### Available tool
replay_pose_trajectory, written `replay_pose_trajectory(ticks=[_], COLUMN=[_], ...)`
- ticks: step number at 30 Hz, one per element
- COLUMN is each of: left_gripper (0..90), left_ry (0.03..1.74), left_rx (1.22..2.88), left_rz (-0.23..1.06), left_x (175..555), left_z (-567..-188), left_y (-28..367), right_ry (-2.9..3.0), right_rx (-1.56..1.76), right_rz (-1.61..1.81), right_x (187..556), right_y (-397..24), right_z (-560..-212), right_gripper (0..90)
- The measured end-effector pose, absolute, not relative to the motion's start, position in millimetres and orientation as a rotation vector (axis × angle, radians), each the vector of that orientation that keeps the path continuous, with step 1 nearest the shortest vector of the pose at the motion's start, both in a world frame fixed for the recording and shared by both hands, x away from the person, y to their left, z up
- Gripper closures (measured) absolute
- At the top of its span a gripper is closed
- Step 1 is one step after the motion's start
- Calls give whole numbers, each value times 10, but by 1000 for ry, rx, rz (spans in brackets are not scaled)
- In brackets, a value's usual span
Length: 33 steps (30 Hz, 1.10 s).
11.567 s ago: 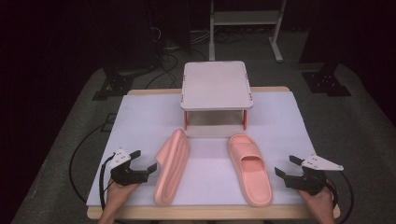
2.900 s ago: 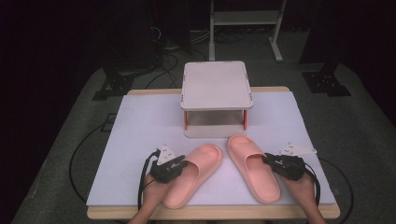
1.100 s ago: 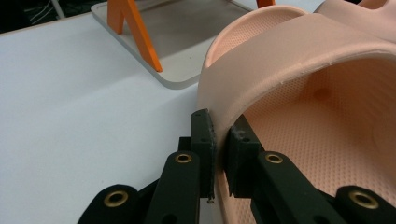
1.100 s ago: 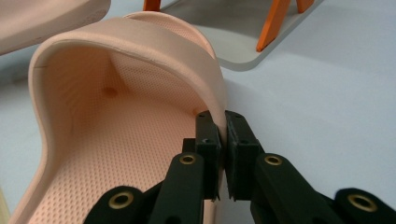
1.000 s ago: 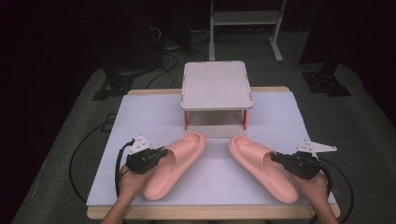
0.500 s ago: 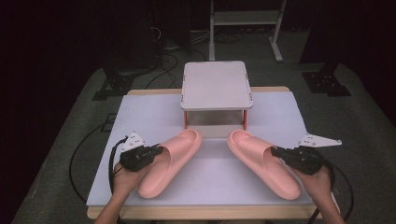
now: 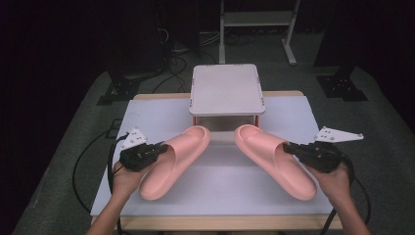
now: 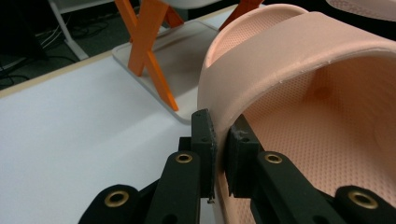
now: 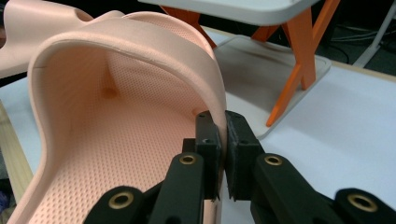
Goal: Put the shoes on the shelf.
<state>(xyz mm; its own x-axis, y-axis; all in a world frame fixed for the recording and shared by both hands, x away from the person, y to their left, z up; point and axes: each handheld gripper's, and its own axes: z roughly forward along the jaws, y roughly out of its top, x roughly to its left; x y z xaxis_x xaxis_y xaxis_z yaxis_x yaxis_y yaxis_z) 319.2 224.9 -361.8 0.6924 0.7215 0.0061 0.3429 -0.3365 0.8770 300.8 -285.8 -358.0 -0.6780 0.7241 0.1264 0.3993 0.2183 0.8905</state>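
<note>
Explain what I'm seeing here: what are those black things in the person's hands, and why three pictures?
A person holds a two-jaw clamping tool in each hand. The high view looks down on a white table. The left tool is shut on the side edge of one pink slipper; the right tool is shut on the other slipper. Behind them stands a small white rack with orange legs. The other two pictures come from cameras riding on each tool, looking along its black jaws at the pinched slipper edge.

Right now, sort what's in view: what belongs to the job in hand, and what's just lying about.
In the job:
- left slipper, clamped at its strap edge by the left gripper
- right slipper, clamped likewise by the right gripper
- small two-tier rack, which both toes point at

Lying about:
- white table cover
- metal stand on the floor behind
</note>
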Motion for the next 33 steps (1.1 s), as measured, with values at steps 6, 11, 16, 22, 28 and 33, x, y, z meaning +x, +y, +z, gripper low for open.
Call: replay_pose_trajectory(ticks=[6, 11, 16, 22, 28, 33], left_gripper=[836, 836, 836, 837, 837, 837], left_ry=[812, 808, 797, 797, 793, 779], left_rx=[1929, 1925, 1928, 1925, 1921, 1930], left_rz=[491, 479, 484, 482, 491, 514], left_x=[3225, 3246, 3288, 3377, 3501, 3616], left_z=[-3487, -3424, -3344, -3236, -3087, -2948], left_y=[2236, 2223, 2211, 2202, 2181, 2112], right_ry=[2179, 2168, 2158, 2145, 2135, 2133], right_rx=[1025, 1009, 1004, 1015, 1029, 1034], right_rz=[1442, 1454, 1458, 1469, 1476, 1466], right_x=[3020, 3035, 3070, 3158, 3258, 3368], right_y=[-2826, -2797, -2771, -2767, -2759, -2739], right_z=[-3423, -3291, -3155, -3030, -2925, -2841], right_gripper=[849, 849, 849, 849, 849, 849])
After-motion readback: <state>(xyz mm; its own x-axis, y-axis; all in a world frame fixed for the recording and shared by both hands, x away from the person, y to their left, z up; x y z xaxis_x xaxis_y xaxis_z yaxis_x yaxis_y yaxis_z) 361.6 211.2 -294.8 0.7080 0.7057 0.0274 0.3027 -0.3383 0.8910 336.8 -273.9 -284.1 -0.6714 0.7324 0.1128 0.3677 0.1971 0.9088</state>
